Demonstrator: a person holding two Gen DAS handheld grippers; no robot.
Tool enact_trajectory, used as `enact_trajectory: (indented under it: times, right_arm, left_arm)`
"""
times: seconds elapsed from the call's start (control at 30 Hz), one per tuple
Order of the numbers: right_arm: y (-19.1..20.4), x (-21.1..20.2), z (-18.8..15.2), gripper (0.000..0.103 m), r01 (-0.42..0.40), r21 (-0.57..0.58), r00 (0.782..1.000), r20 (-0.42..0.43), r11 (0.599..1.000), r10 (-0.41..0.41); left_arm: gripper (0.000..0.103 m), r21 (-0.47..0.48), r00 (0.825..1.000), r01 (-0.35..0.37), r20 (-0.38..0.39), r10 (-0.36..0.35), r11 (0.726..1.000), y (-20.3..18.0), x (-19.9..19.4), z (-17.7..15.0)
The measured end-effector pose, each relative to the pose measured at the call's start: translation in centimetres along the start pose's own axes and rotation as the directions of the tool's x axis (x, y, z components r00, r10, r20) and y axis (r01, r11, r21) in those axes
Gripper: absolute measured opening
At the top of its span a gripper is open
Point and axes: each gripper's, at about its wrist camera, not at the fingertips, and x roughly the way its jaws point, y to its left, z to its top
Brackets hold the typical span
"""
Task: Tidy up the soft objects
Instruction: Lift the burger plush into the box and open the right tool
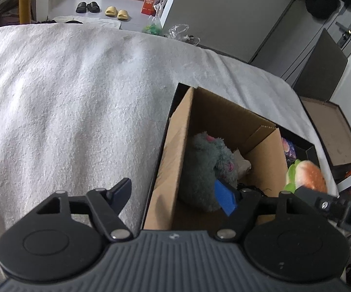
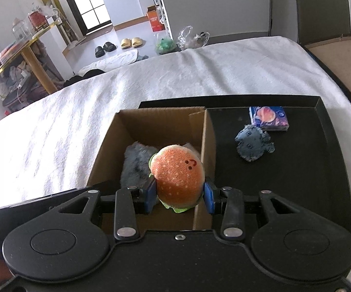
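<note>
My right gripper (image 2: pixel 179 196) is shut on a plush hamburger (image 2: pixel 177 174) and holds it above the near right part of an open cardboard box (image 2: pixel 109 133). A grey plush toy (image 2: pixel 136 163) lies inside the box. The box stands in a black tray (image 2: pixel 321 182) on a white bed. In the left wrist view my left gripper (image 1: pixel 175 194) is open and empty, straddling the box's left wall (image 1: pixel 173 150), with the grey plush toy (image 1: pixel 204 165) between box walls and the hamburger (image 1: pixel 306 174) at the right.
A blue-grey fabric piece (image 2: pixel 253 143) and a small purple packet (image 2: pixel 269 118) lie in the tray right of the box. The white blanket (image 1: pixel 66 97) spreads to the left. A brown lid (image 2: pixel 340 68) lies off the bed's right side.
</note>
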Motion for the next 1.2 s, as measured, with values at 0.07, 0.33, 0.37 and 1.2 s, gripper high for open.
enact_trajectory:
  times: [0.07, 0.33, 0.37, 1.2]
  right_arm:
    - [0.6, 0.0, -0.2, 0.039, 0.001, -0.008, 1.000, -0.006, 1.000, -0.001]
    - [2.6, 0.1, -0.6, 0.039, 0.008, -0.029, 1.000, -0.022, 1.000, -0.009]
    - [2.8, 0.2, -0.6, 0.039, 0.009, -0.030, 1.000, -0.024, 0.999, -0.010]
    - [4.6, 2.0, -1.9, 0.052, -0.006, 0.044, 0.996, -0.088, 0.999, 0.010]
  left_arm:
    - [0.072, -0.009, 1.000, 0.010, 0.008, -0.010, 1.000, 0.3, -0.2, 0.1]
    - [0.064, -0.032, 0.999, 0.050, 0.005, -0.050, 0.998, 1.3, -0.4, 0.0]
    - [0.061, -0.035, 0.999, 0.053, 0.006, -0.053, 0.998, 1.4, -0.4, 0.0]
    - [0.017, -0.059, 0.992, 0.122, -0.034, -0.124, 0.991, 2.6, -0.1, -0.5]
